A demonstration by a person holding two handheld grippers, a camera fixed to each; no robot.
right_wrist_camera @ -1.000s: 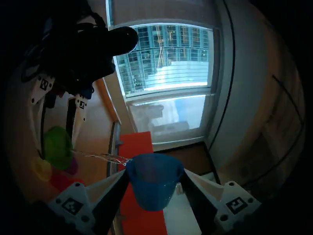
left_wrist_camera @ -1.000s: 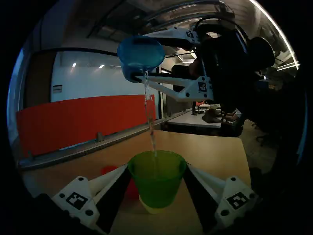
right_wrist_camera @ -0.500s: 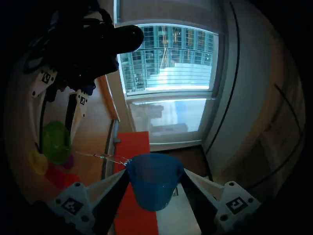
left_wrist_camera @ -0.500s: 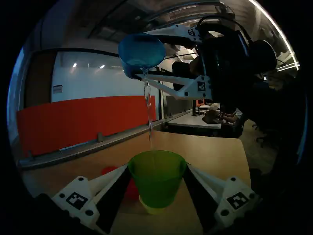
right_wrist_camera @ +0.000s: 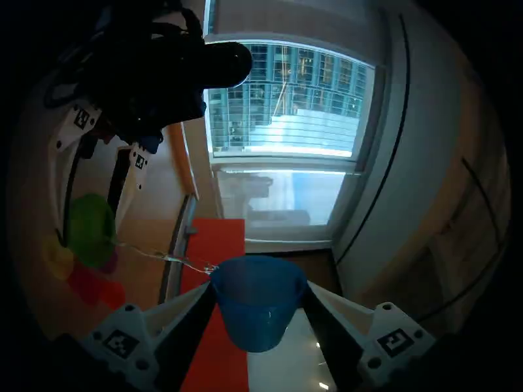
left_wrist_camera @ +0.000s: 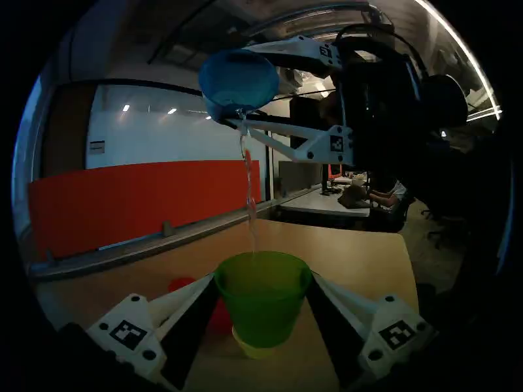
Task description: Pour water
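Wooden table point(left_wrist_camera: 353, 255); tilted blue cup point(left_wrist_camera: 237, 81) streams water into green cup point(left_wrist_camera: 263, 297).

The tilted cup point(left_wrist_camera: 238, 81) hangs above the upright cup point(left_wrist_camera: 263, 297), water point(left_wrist_camera: 249, 189) falling between; another cup point(left_wrist_camera: 178, 284) sits left on the tabletop point(left_wrist_camera: 353, 251), a partition point(left_wrist_camera: 131, 202) far behind.

Green cup point(left_wrist_camera: 263, 297), translucent, bright as lime. The left tongs point(left_wrist_camera: 263, 284) are white with black inner faces, and their square markers point(left_wrist_camera: 127, 333) are black-and-white. Blue cup point(left_wrist_camera: 236, 81) now, see-through blue, and the right tongs point(right_wrist_camera: 258, 291) are white too. A yellow cup point(left_wrist_camera: 252, 349), a red cup point(left_wrist_camera: 180, 284). The desk point(left_wrist_camera: 353, 251) is pale wood, and the partition point(left_wrist_camera: 144, 202) is solid orange-red.
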